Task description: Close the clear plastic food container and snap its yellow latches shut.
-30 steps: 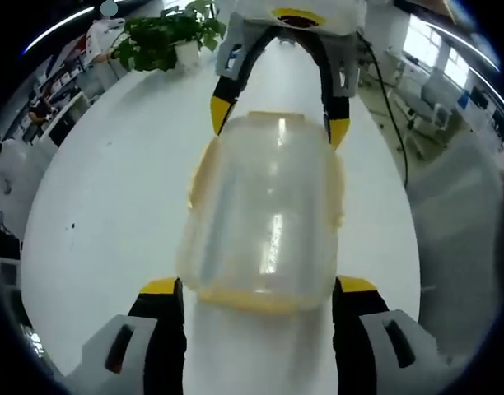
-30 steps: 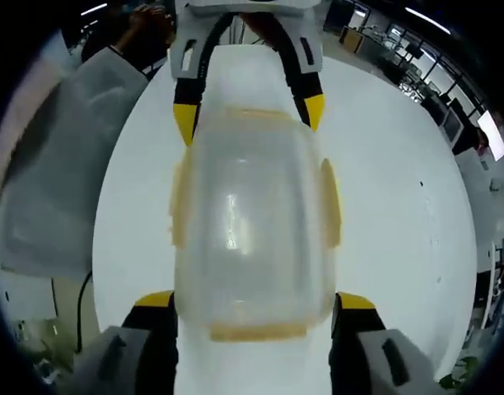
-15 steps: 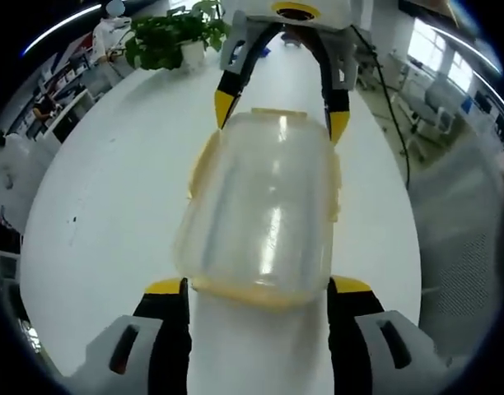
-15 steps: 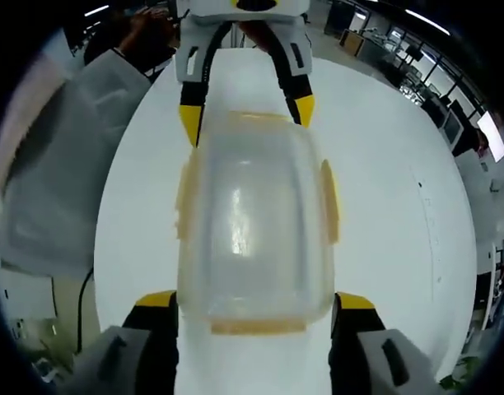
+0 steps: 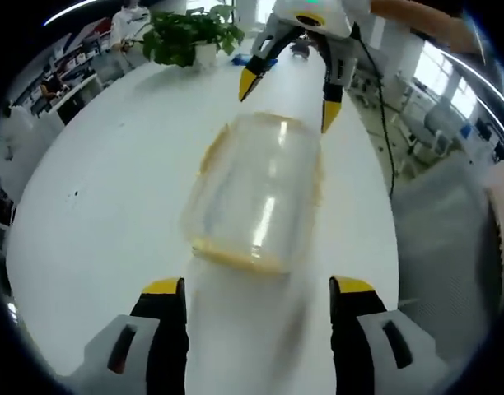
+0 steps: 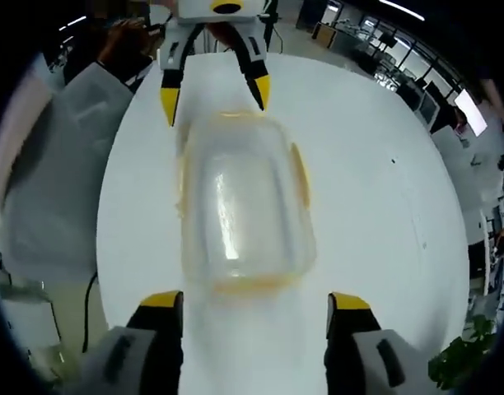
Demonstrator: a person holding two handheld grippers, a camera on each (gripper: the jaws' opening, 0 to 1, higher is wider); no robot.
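Two grippers, left [image 5: 256, 288] and right [image 6: 254, 298], fingers spread, grasping nothing. Container [image 6: 240, 206], frame centre, lidded on white surface [image 6: 375, 206]; latches appear folded down, seating unconfirmed.

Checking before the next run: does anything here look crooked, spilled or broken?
Nothing stands out. The clear container sits flat on the white table with its lid on, no spill or crack visible. The left gripper and right gripper are both open, apart from it. Latch state is too blurred to judge.
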